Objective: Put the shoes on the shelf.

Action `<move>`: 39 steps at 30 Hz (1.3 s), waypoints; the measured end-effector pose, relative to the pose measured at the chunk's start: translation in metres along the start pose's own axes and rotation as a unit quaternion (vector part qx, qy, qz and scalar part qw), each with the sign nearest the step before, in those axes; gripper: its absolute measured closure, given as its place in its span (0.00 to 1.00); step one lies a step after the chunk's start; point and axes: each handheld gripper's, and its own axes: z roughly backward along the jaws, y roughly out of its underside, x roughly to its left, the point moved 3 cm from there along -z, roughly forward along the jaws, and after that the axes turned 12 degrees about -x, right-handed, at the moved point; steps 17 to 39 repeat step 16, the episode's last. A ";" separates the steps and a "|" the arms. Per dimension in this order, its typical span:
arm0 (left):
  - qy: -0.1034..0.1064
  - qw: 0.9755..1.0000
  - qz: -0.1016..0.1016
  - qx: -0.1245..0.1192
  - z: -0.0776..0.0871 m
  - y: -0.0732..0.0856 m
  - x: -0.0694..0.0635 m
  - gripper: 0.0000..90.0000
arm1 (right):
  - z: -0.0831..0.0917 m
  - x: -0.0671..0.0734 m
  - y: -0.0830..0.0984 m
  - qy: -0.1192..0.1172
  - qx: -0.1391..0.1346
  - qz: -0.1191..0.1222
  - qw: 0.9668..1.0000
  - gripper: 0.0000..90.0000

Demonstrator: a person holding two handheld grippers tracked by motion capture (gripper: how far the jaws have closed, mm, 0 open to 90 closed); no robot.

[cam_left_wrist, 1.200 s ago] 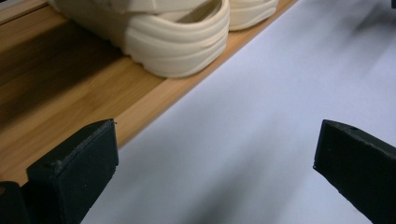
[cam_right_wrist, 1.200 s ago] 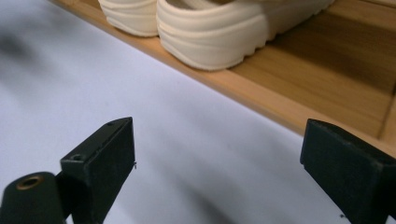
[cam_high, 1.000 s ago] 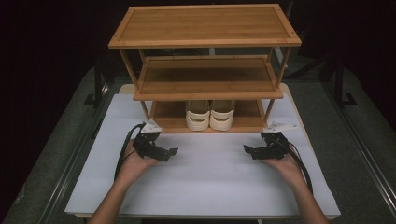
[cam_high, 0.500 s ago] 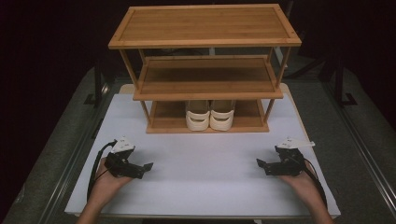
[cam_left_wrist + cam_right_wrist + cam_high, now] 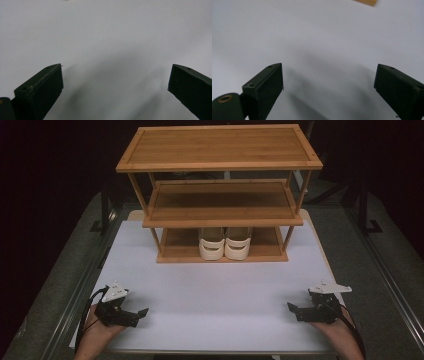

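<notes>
So we've pulled both grippers back to the near corners of the white table (image 5: 215,290), well away from the wooden rack (image 5: 220,195). A second ago they sat mid-table. Left gripper (image 5: 137,315) and right gripper (image 5: 295,310) hang released, empty. The white shoes (image 5: 225,247) sit on the rack's bottom shelf, so it looks finished.

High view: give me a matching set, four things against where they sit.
Things:
1. shoes
2. left claw
3. right claw
4. top shelf

Places:
A. near-right part of the table
B. bottom shelf of the rack
C. bare, highest level
D. near-left part of the table

Pairs: 1-B, 2-D, 3-A, 4-C
</notes>
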 end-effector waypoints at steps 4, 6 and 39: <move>0.000 1.000 -0.013 0.010 0.000 0.008 -0.003 0.00 | 0.002 -0.005 0.012 0.017 0.014 0.005 1.000 0.08; 0.006 1.000 -0.005 0.010 -0.001 0.009 -0.003 0.00 | 0.003 -0.006 0.014 0.017 0.013 -0.005 1.000 0.08; 0.007 1.000 -0.001 0.012 -0.002 0.009 -0.002 0.00 | 0.002 -0.006 0.014 0.017 0.011 -0.004 1.000 0.08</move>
